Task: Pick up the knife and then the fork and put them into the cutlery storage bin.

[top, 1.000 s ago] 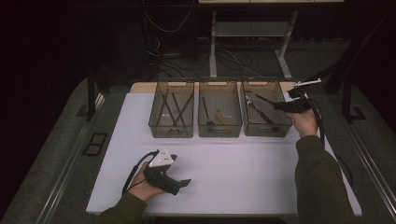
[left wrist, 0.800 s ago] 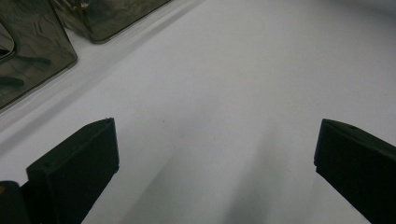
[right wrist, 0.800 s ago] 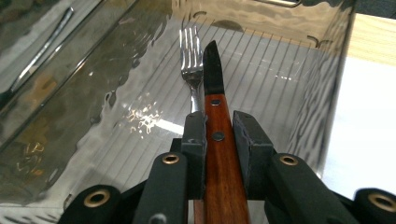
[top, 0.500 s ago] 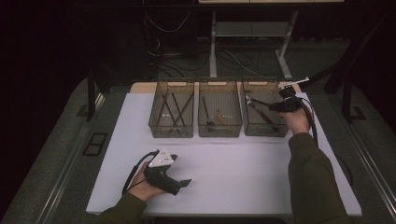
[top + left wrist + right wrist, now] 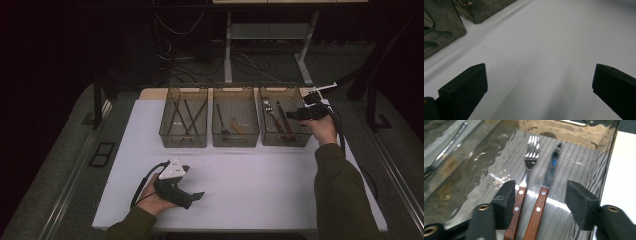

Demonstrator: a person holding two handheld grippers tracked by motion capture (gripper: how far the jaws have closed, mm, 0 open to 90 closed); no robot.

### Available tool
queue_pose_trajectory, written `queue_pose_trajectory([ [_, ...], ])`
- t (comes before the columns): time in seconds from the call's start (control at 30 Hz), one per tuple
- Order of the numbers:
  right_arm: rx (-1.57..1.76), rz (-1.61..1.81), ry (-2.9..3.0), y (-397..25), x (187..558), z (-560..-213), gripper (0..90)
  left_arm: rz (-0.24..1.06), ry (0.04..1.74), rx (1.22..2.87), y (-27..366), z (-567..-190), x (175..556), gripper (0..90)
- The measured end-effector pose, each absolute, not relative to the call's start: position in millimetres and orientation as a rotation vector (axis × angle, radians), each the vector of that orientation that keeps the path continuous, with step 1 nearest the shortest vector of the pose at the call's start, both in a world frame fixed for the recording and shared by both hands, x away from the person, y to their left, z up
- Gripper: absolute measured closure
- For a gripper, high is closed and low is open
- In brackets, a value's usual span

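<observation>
Right gripper [image 5: 541,192]: jaws parted, set over a clear ribbed bin [image 5: 584,157]. Contents: fork [image 5: 522,192] and knife [image 5: 542,192], both wooden-handled with rivets, lying side by side (fork nearer the left jaw). White table surface [image 5: 621,165] beside the bin.

fork [image 5: 527,173] and knife [image 5: 546,185] handles cut off at bottom edge

both grippers [image 5: 197,196] [image 5: 292,114] open, right arm outstretched

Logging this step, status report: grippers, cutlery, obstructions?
Right gripper open inside right bin, jaws straddling fork and knife. Left gripper open, over bare table. Nothing between jaws and handles.
</observation>
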State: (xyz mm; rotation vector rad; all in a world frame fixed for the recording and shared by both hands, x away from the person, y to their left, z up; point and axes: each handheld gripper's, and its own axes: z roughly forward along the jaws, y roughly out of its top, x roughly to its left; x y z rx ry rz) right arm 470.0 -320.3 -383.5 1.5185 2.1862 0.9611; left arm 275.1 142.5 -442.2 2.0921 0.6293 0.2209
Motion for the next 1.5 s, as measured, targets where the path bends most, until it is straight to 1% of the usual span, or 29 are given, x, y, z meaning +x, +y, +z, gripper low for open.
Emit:
queue_pose_trajectory([
  [0.03,1.512,0.981,2.192,-320.8,468.3,-382.2,38.1,0.221,0.630,2.091,142.7,-442.2,275.1,0.0],
  [0.07,1.505,0.987,2.193,-320.9,466.2,-380.7,34.1,0.220,0.629,2.092,143.0,-442.2,275.2,0.0],
  [0.1,1.495,0.981,2.189,-320.6,463.7,-379.1,31.9,0.219,0.628,2.094,143.3,-442.2,275.4,0.0],
  [0.2,1.440,1.052,2.204,-320.2,454.6,-377.0,29.9,0.215,0.631,2.096,143.5,-442.5,275.8,0.0],
  [0.23,1.434,1.062,2.210,-319.3,451.9,-377.3,28.0,0.216,0.631,2.097,143.4,-442.6,275.8,0.0],
  [0.3,1.411,1.034,2.225,-316.4,445.7,-378.8,26.7,0.218,0.631,2.098,143.5,-442.5,275.9,0.0],
  [0.4,1.384,1.049,2.242,-312.5,435.2,-381.7,22.9,0.225,0.631,2.097,144.5,-442.0,275.8,0.0],
  [0.43,1.380,1.072,2.256,-311.3,431.5,-382.1,20.4,0.225,0.631,2.097,145.3,-441.6,275.9,0.0],
  [0.57,1.341,1.117,2.250,-307.2,416.8,-383.2,18.9,0.229,0.636,2.093,147.4,-441.4,276.6,0.0],
  [0.87,1.220,1.207,2.232,-297.7,382.2,-377.1,18.6,0.231,0.634,2.086,149.1,-440.3,277.1,0.0],
  [0.93,1.196,1.225,2.232,-295.4,374.1,-377.6,16.3,0.234,0.626,2.096,149.9,-440.0,277.0,0.0],
  [1.5,1.094,1.265,2.304,-282.9,316.4,-410.1,16.3,0.228,0.618,2.095,152.3,-438.8,276.6,0.0],
])
